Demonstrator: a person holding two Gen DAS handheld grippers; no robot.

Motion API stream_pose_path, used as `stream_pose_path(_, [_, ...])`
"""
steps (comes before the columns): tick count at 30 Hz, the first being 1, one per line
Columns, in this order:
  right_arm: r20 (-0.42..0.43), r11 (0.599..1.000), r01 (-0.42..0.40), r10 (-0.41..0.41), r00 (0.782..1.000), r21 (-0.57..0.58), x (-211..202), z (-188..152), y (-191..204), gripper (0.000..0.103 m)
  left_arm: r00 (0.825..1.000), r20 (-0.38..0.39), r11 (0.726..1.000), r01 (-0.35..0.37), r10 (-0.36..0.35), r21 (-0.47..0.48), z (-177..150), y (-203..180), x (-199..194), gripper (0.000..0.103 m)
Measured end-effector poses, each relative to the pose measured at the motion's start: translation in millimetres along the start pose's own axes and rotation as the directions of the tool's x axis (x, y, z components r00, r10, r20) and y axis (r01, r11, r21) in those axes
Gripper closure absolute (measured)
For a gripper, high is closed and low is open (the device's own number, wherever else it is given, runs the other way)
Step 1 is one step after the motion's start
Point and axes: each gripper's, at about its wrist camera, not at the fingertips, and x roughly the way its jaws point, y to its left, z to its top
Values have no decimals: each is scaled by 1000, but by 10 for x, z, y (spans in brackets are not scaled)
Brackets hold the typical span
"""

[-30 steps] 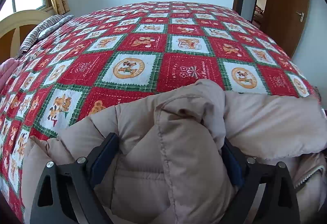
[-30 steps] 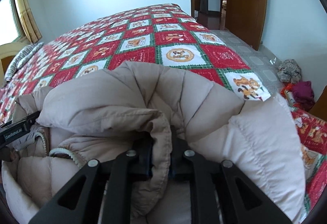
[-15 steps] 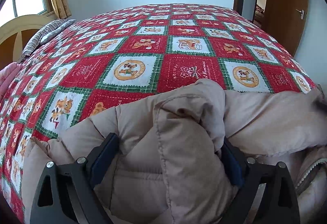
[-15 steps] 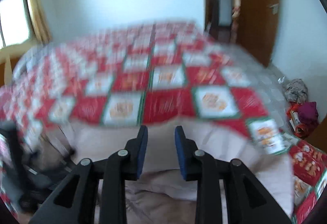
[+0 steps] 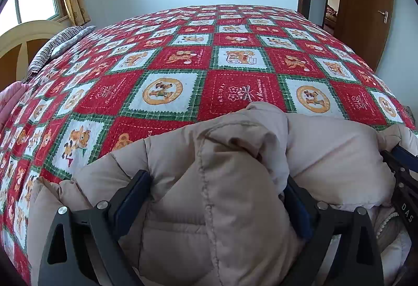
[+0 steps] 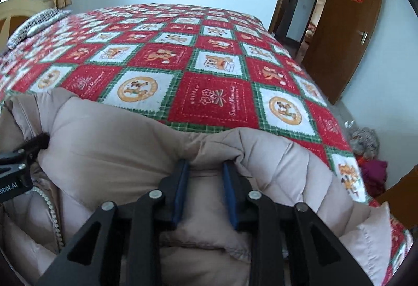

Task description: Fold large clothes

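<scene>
A beige puffer jacket (image 5: pixel 235 181) lies bunched at the near edge of the bed. My left gripper (image 5: pixel 214 197) stands wide, with a thick fold of the jacket filling the gap and both blue pads (image 5: pixel 132 194) pressed against it. In the right wrist view the jacket (image 6: pixel 109 150) spreads across the front. My right gripper (image 6: pixel 206 181) is narrowly open, its tips pushed into a crease of the fabric, and the pads do not clamp it. Each gripper shows at the edge of the other's view: the right gripper (image 5: pixel 402 181) and the left gripper (image 6: pixel 15 163).
The bed carries a red, green and white patchwork quilt (image 5: pixel 209 71) that stretches far behind the jacket. A striped pillow (image 5: pixel 57 48) lies at the far left by a headboard. A wooden door (image 6: pixel 339 38) stands open on the right, with a heap of clothes (image 6: pixel 368 155) on the floor.
My right gripper let go of the jacket fold it pinched, swung across with its jaws slightly apart, and now rests on the jacket near the left gripper. The left gripper kept its hold and place.
</scene>
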Motion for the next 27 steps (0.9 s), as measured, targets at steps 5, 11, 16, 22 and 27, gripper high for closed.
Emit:
stream_pose_path(5, [0, 1000, 16, -16, 1000, -8, 15, 4, 5, 71, 1000, 1, 1000, -2, 2, -3, 0, 1, 3, 6])
stream_pose_path(11, [-22, 1000, 15, -16, 1000, -27, 66, 32, 36, 71, 1000, -4, 1000, -8, 8, 1, 5, -1, 17, 6])
stream_pose_path(16, [11, 999, -19, 18, 1000, 32, -342, -55, -107, 57, 995, -22, 994, 100, -101, -49, -33, 165, -97, 6])
stream_pose_path(22, [154, 999, 15, -10, 988, -35, -1418, -560, -298, 11, 944, 90, 933, 329, -318, -149, -463, 626, -983, 6])
stream_pose_path(27, [230, 1000, 13, -14, 973, 3, -2380, -1186, -652, 11, 860, 168, 864, 498, -482, -70, -944, 1010, -1900, 6])
